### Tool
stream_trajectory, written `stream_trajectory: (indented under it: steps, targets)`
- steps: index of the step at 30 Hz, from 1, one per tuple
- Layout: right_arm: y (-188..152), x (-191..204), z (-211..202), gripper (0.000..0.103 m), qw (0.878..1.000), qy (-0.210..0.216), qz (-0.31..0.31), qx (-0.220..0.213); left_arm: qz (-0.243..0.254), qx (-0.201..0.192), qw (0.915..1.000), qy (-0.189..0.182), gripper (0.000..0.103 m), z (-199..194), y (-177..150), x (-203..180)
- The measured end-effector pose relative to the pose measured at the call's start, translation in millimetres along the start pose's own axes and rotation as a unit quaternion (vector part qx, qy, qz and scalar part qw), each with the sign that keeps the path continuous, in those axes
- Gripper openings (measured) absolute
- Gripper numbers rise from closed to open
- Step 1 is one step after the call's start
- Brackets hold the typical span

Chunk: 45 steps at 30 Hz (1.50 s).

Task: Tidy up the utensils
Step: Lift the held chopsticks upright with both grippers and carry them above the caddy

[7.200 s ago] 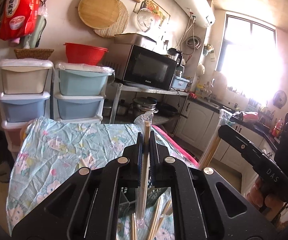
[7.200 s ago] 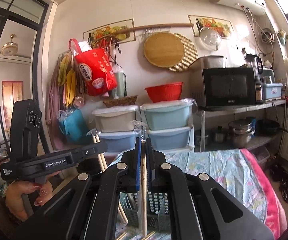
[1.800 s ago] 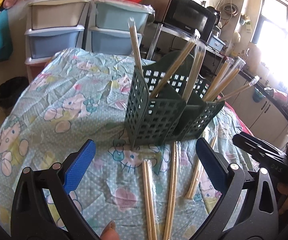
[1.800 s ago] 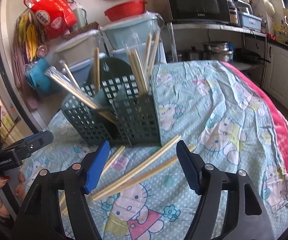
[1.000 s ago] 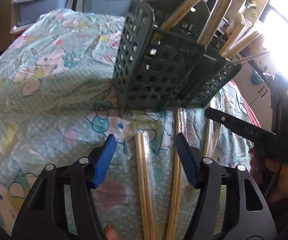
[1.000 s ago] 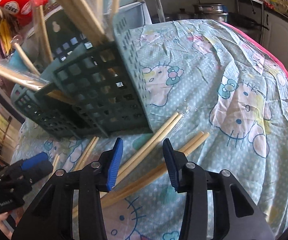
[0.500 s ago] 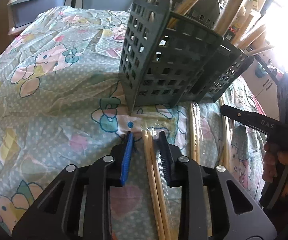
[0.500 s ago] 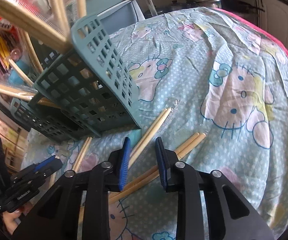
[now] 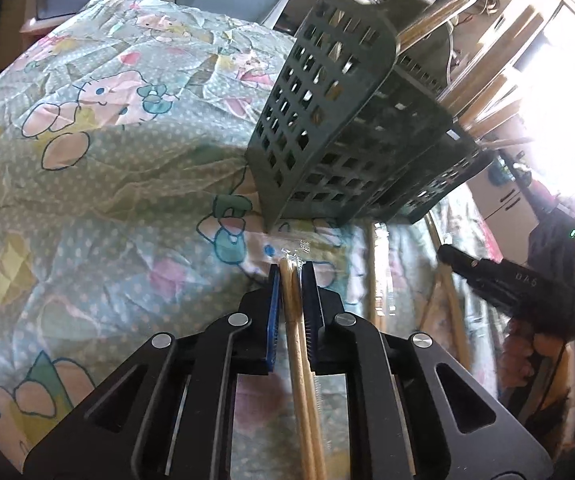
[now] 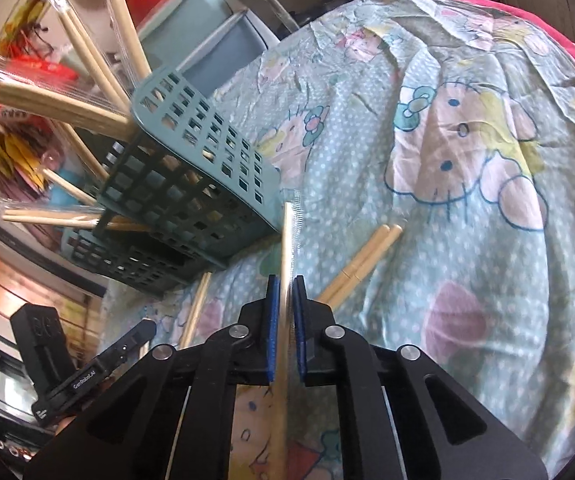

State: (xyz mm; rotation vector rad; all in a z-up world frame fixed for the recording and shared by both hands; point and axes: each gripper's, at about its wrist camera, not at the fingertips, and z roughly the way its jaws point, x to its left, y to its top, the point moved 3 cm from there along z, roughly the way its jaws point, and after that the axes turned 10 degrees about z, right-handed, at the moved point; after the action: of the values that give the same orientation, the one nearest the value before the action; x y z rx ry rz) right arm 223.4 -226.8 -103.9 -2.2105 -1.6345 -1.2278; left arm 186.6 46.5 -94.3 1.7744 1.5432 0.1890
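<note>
Right, quick run L to R, each view.

Left-wrist view
Cloth: cartoon-cat tablecloth (image 9: 99, 184) filled the left side, wrinkled.
Left gripper: left gripper (image 9: 290, 270) sat low over the cloth, jaws pinched nearly together on a wrapped chopstick pair (image 9: 301, 356); pair ran back betw. the fingers toward the camera, tip poking just past the blue pads.
Wrapper: clear plastic end (image 9: 297, 246) lay on the cloth just beyond the fingertips.
Basket: dark green utensil basket (image 9: 327, 128) stood just ahead of the tips, apart from them, w/ wrapped chopsticks leaning out of its top to the right.
Loose pairs: more chopsticks (image 9: 372, 268) lay flat on the cloth right of the gripper, near the basket's foot.
Far right: other gripper's black body (image 9: 515, 284) visible, hand under it; its jaws couldn't be made out from here.

Right-wrist view
Far left: left tool's body (image 10: 87, 372) at the lower edge.
Basket: same basket (image 10: 203, 184), chopstick bundles (image 10: 59, 100) fanning out up-left.
Loose pair: one pair (image 10: 195, 308) flat by the basket's near corner.
Right gripper: right gripper (image 10: 282, 280) clamped on a wrapped pair (image 10: 285, 248), jaws almost closed; its far end reached up beside the basket's corner, whether touching I couldn't tell.
Right of it: another bare pair (image 10: 361, 262) lay angled on the cloth, just beside the fingers.
</note>
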Motion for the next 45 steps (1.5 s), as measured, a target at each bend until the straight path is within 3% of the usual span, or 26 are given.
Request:
stream_trajectory:
  steps: [5,16,28,45]
  targets:
    - [-3.5,2.8,-17.2,0.007,1.0,0.015,0.005,-0.018,0.009,-0.022,0.9997,-0.012,0.006,-13.5,4.0,-15.7]
    - [-18.1,39.8,-59.4,0.007,0.994,0.018,-0.081,-0.064,0.041,-0.083,0.9955,-0.019,0.003,-54.9,21.5,-43.8]
    - [-30.0,80.7,-104.3,0.007,0.978,0.053,-0.158,-0.123,0.062,-0.136,0.9885,-0.021,0.003,-91.8,33.5,-64.1]
    - [-30.6,123.7,-133.4,0.007,0.954,0.074,-0.222,-0.187,0.082,-0.211,0.9739,-0.01,0.003,-142.6,55.9,-80.4]
